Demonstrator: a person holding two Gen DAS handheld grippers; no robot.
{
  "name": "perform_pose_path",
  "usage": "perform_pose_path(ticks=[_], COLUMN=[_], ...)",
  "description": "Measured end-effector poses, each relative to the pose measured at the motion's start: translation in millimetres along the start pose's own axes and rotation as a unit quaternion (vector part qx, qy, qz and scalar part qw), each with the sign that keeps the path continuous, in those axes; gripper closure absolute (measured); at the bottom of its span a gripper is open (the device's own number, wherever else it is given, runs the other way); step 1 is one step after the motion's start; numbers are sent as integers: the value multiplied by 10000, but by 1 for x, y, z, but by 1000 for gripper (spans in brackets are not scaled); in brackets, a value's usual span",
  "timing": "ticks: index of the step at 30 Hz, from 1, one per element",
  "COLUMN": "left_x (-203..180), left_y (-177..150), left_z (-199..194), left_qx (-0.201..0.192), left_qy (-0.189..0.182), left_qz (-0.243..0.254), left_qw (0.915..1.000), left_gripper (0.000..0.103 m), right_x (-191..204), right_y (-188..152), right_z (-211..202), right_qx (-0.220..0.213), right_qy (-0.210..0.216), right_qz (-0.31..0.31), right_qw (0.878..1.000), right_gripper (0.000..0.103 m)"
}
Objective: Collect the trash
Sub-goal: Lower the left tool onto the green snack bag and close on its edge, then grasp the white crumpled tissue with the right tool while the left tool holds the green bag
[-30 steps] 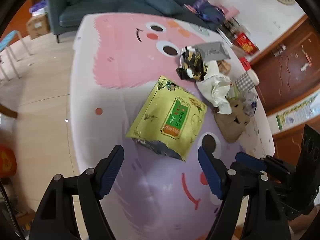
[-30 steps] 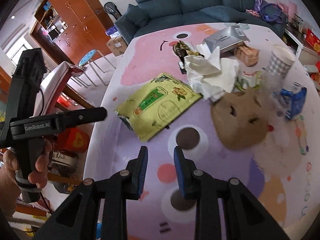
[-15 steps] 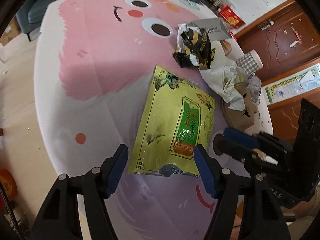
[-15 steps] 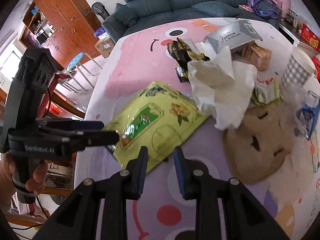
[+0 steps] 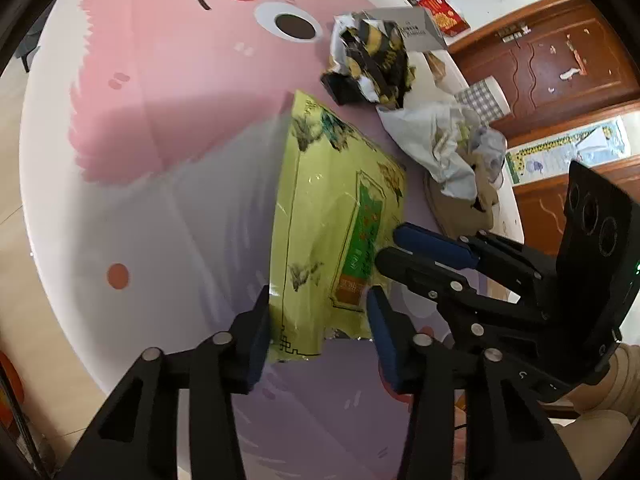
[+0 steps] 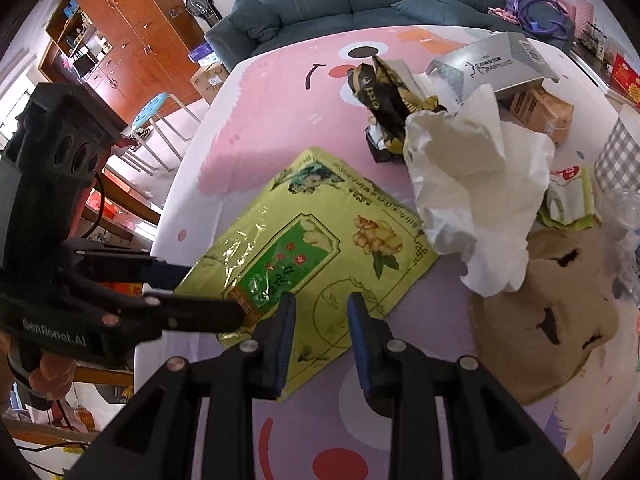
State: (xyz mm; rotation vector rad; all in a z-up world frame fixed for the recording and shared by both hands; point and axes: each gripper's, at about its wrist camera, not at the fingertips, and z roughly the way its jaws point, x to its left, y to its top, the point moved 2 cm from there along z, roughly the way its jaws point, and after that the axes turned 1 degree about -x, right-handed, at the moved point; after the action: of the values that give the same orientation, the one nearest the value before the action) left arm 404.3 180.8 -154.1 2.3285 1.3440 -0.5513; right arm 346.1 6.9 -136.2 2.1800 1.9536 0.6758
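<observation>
Within the last second both grippers have closed in on the green packet (image 5: 332, 216) lying flat on the counter (image 5: 168, 184); pickup appears imminent. Left gripper (image 5: 318, 334): jaws spread, straddling the packet's near edge. Right gripper (image 6: 318, 320): jaws narrowly parted, empty, over its corner.

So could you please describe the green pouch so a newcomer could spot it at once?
On the pink cartoon-face table, left of the crumpled white paper, lies the green pouch. It is the only flat, glossy yellow-green item, with a dark green label.
</observation>
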Motion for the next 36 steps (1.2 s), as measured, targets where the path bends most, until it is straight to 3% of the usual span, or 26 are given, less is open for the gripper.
perform_pose_path(ticks=[1, 3, 6, 9, 19, 26, 32, 36], left_x=[-3, -6, -9, -17, -42, -41, -38, -39], left_y=[-1, -3, -3, -3, 0, -2, -9, -10], left_z=[1, 2, 0, -6, -33, -32, -36, -34], left_qx=[-8, -10, -111, -272, -613, -514, -551, -568], left_qy=[23, 22, 171, 378, 866, 813, 802, 805], left_qz=[30, 46, -3, -1, -181, -392, -497, -520], left_qw=[10000, 10000, 9998, 9989, 9942, 9946, 9940, 9938], left_gripper=[62, 81, 92, 96, 98, 98, 98, 98], right_x=[1, 2, 3, -1, -35, -41, -37, -42], right_y=[0, 0, -1, 0, 8, 28, 27, 23], right_z=[1, 2, -3, -14, -49, -28, -49, -61], right_qx=[-3, -16, -58, -185, -792, -726, -996, -1209], right_qy=[-7, -17, -81, -184, -489, -835, -612, -742], right_qz=[-15, -37, -73, -52, 567, 395, 325, 362], right_qw=[10000, 10000, 9999, 9996, 9940, 9931, 9926, 9892], right_gripper=[76, 76, 76, 76, 76, 76, 76, 74])
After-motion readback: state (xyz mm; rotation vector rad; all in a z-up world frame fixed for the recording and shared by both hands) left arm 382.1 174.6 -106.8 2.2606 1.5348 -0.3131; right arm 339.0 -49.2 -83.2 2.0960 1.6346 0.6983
